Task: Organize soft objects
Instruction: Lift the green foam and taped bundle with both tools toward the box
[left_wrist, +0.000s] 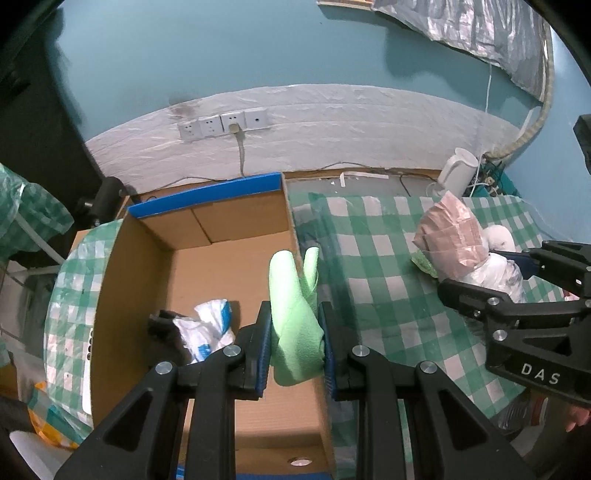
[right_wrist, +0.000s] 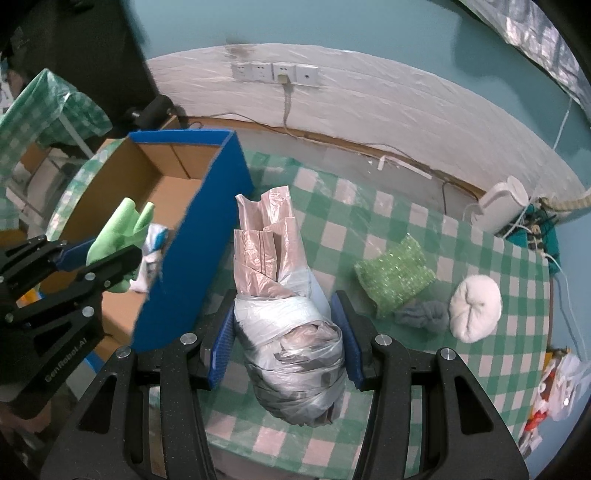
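Table (right_wrist: 413, 221) under green-and-white checked cloth carries my work. Cardboard box (left_wrist: 207, 258) with blue outer walls sits at its left end; a white-and-blue plastic bag (left_wrist: 207, 328) lies inside. My right hand-held gripper (right_wrist: 282, 343) is closed around a bundle of plastic bags (right_wrist: 288, 332), pinkish sheets sticking out above a grey-white wrapped body, just beside the box's blue wall. My left hand-held gripper (left_wrist: 295, 339) pinches a light green cloth (left_wrist: 293, 314) over the box's right wall. On the table to the right lie a green sparkly pouch (right_wrist: 393, 275), a white round cushion (right_wrist: 474, 308), and a small grey cloth (right_wrist: 423, 315) between them.
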